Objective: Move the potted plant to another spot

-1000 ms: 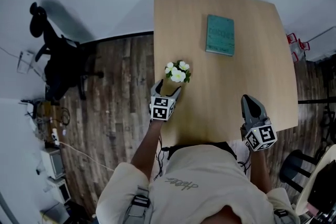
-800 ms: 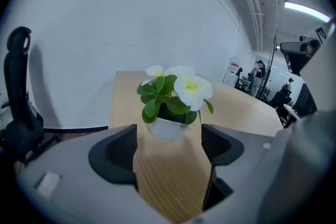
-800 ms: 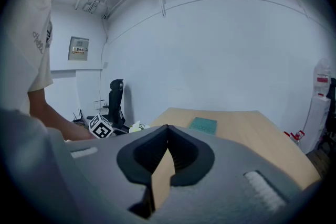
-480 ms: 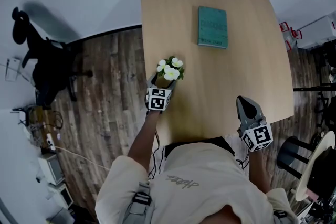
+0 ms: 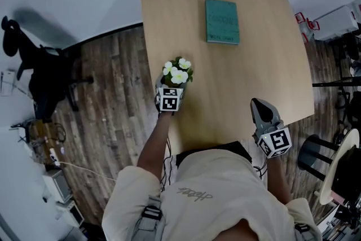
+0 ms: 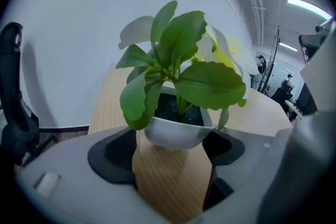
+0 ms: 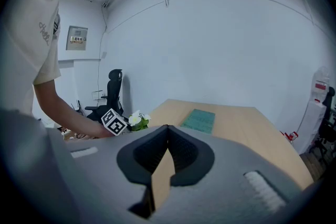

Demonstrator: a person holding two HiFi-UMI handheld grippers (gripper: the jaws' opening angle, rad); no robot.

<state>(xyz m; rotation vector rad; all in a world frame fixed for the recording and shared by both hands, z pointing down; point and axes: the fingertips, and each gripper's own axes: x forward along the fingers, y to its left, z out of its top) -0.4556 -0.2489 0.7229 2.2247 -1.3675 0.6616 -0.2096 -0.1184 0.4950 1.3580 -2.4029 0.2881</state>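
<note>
Head view: the left claw [image 5: 171, 85] grips the plant [image 5: 176, 71], left of the book [image 5: 221, 21] and nearer the person. The right claw [image 5: 259, 103] idles right of the book, out of the way.
Left gripper view: the jaws press the pot [image 6: 173, 132], ready to carry it.
Right gripper view: the jaws are together and empty.

The person wears a loose cream T-shirt [image 5: 225, 209] with short sleeves and a small grey script print [image 5: 194, 196] across the chest. Dark grey straps [image 5: 149, 216] with black buckles lie over both shoulders. Thin black cables [image 5: 169, 169] seem to hang near the waist, though from above they are hard to make out. The left gripper [image 5: 172, 83] and the right gripper [image 5: 259, 103] are matt grey moulded shells, rounded and smooth, with black ribbed pads [image 7: 182, 152] set inside the jaws. Each carries a white cube [image 5: 170, 100] printed with bold black square markers.
</note>
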